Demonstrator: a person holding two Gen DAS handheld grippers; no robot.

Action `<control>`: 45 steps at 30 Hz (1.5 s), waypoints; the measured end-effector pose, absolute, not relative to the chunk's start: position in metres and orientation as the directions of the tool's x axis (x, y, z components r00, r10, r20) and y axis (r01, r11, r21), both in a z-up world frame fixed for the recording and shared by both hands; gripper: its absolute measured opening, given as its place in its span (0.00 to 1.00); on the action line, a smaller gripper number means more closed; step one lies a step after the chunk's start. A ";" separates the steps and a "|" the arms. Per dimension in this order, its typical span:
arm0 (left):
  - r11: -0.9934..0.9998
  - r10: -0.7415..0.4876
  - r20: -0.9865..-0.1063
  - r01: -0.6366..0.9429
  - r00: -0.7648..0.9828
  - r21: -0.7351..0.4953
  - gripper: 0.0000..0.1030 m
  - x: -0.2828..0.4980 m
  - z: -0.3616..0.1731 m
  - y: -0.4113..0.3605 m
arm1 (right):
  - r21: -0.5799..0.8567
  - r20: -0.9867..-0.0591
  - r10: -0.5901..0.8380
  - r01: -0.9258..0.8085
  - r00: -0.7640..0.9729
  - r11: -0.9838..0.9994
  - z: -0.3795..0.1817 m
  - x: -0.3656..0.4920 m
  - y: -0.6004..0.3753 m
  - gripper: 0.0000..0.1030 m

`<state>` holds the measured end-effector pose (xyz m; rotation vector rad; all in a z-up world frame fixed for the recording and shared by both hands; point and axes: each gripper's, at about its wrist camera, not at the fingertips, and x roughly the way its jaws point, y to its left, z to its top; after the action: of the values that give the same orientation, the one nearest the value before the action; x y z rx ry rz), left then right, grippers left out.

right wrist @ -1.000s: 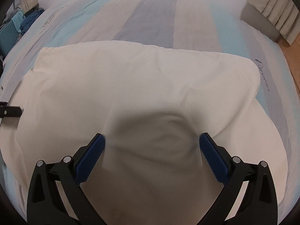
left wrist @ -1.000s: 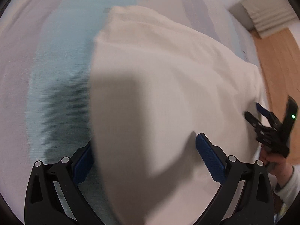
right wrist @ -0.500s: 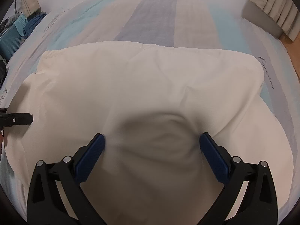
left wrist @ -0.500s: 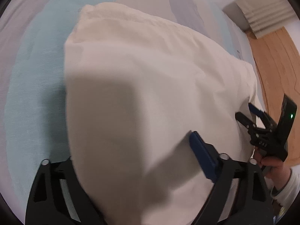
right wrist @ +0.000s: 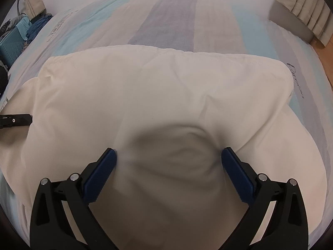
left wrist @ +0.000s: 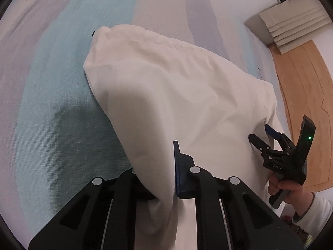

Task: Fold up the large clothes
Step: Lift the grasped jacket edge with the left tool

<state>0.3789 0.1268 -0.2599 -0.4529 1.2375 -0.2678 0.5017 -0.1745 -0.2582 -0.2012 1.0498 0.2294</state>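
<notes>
A large cream garment (left wrist: 177, 95) lies on the striped bed cover (left wrist: 54, 104); it also fills the right wrist view (right wrist: 158, 87). My left gripper (left wrist: 160, 175) is shut on the garment's near left edge, cloth pinched between its blue pads and draped over the left finger. My right gripper (right wrist: 168, 166) is open, its blue pads wide apart with cloth bulging between them. In the left wrist view the right gripper (left wrist: 268, 135) sits at the garment's right edge, held by a hand. A left gripper finger tip (right wrist: 16, 119) shows at the left edge of the right wrist view.
The bed cover (right wrist: 177, 20) has teal, grey and cream stripes. A wooden floor (left wrist: 301, 95) lies right of the bed. Beige curtains (left wrist: 291, 27) hang at the far right. A teal case and blue clothes (right wrist: 18, 35) sit at the far left.
My left gripper's jaws closed from wide open onto the garment's edge. The garment's left side lifted and pulled toward the right. My right gripper stayed open in place.
</notes>
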 end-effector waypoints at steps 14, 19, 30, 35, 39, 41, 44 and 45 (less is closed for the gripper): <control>0.892 -0.418 -0.849 -0.028 0.324 -0.450 0.09 0.386 -0.222 0.099 | -0.048 -0.871 0.098 -0.283 0.481 0.958 -0.264 0.503 -0.176 0.94; 0.884 -0.437 -0.837 -0.013 0.329 -0.467 0.09 0.388 -0.199 0.084 | -0.064 -0.859 0.095 -0.288 0.504 0.956 -0.268 0.499 -0.173 0.94; 0.875 -0.474 -0.817 0.068 0.328 -0.480 0.09 0.389 -0.166 0.034 | -0.089 -0.826 0.090 -0.285 0.556 0.954 -0.275 0.489 -0.170 0.94; 0.867 -0.490 -0.806 0.092 0.331 -0.489 0.09 0.390 -0.158 0.012 | -0.086 -0.820 0.099 -0.292 0.563 0.953 -0.276 0.487 -0.171 0.94; 0.871 -0.486 -0.809 0.106 0.332 -0.480 0.09 0.391 -0.157 -0.002 | -0.082 -0.818 0.106 -0.299 0.565 0.951 -0.276 0.488 -0.174 0.94; 0.875 -0.479 -0.813 0.111 0.331 -0.470 0.09 0.391 -0.156 -0.006 | -0.084 -0.822 0.109 -0.308 0.559 0.948 -0.275 0.488 -0.175 0.94; 0.881 -0.469 -0.819 0.103 0.331 -0.462 0.09 0.393 -0.155 -0.009 | -0.095 -0.824 0.118 -0.339 0.555 0.936 -0.266 0.484 -0.178 0.93; 0.881 -0.467 -0.820 0.101 0.332 -0.462 0.09 0.393 -0.154 -0.010 | -0.103 -0.814 0.119 -0.343 0.569 0.934 -0.260 0.480 -0.181 0.92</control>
<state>0.3926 -0.0095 -0.1544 -0.3574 1.1805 -0.3813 0.4804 -0.1810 -0.2603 -0.2618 0.9285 0.2749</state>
